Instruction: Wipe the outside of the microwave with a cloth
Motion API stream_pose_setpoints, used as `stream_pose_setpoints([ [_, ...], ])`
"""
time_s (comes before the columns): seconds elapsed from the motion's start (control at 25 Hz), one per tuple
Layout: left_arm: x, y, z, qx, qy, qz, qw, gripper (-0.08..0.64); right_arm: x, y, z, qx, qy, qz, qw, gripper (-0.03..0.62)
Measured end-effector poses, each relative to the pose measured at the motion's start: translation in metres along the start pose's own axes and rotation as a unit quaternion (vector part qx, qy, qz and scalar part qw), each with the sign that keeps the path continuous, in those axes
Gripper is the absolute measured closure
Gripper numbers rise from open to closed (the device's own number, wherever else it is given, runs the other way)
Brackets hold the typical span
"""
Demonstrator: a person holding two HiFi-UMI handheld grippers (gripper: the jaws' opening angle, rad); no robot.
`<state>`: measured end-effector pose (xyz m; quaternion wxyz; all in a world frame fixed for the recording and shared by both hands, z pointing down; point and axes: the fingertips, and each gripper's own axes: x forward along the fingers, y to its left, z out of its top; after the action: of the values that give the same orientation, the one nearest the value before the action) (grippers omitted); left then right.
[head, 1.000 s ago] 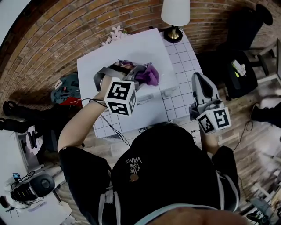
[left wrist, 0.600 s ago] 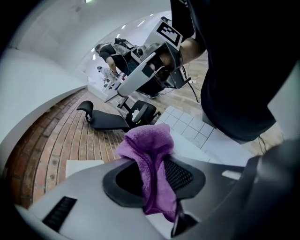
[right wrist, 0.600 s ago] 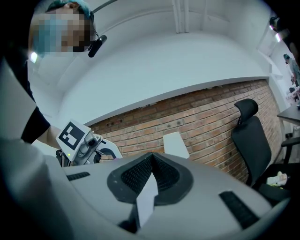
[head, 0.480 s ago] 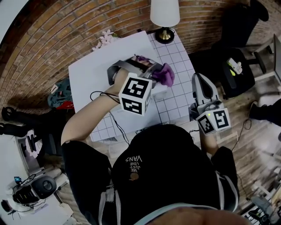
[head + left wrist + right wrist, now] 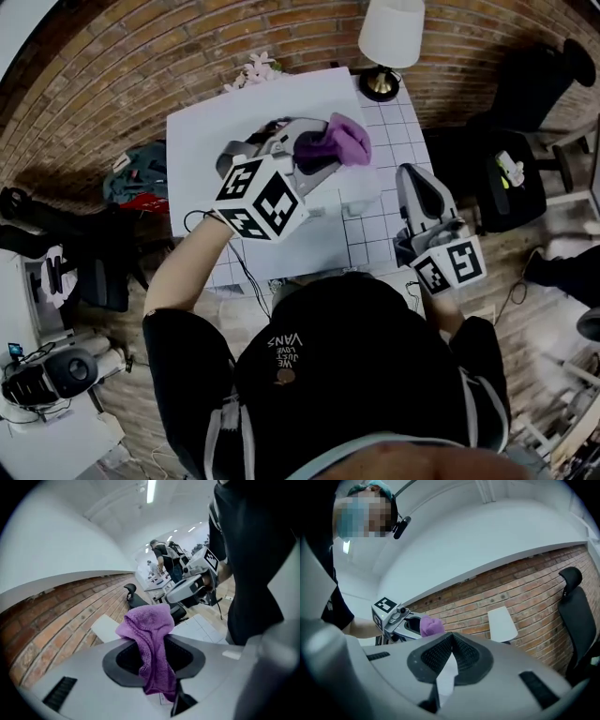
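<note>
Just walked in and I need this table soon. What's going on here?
A person is working with a gripper in each hand. The left gripper is clamped on a purple cloth, held over the white top of the microwave. The right gripper is shut with nothing in it, off to the side.

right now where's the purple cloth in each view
Head view: upper centre, purple cloth in the left gripper.
Left gripper view: centre, draped between the jaws.
Right gripper view: small, left of centre.
Shared landmark: brick wall.
</note>
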<state>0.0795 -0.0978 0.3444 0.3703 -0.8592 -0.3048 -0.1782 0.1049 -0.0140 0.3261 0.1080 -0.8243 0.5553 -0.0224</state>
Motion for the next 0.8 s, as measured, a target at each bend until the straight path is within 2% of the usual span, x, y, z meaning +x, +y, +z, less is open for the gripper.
stream_pose_setpoints([
  [0.12,-0.045,0.009,-0.019,-0.052,-0.032,0.040,0.9974,0.426,0.014,0.031,-0.001,-0.002,-0.005,0.010,1.000,0.595],
  [0.24,-0.098,0.015,-0.044,-0.092,-0.056,0.077,0.9912,0.426,0.030,0.068,-0.005,-0.005,-0.008,0.011,1.000,0.595],
  [0.52,-0.216,0.003,-0.119,-0.143,-0.071,0.139,0.9773,0.426,0.064,0.161,-0.026,-0.003,-0.010,0.015,1.000,0.595],
  [0.6,-0.245,-0.007,-0.144,-0.162,-0.078,0.163,0.9701,0.426,0.071,0.185,-0.034,-0.005,-0.008,0.016,1.000,0.595],
  [0.8,-0.299,-0.035,-0.208,-0.221,-0.103,0.221,0.9444,0.426,0.083,0.233,-0.048,-0.012,-0.005,0.008,1.000,0.595],
])
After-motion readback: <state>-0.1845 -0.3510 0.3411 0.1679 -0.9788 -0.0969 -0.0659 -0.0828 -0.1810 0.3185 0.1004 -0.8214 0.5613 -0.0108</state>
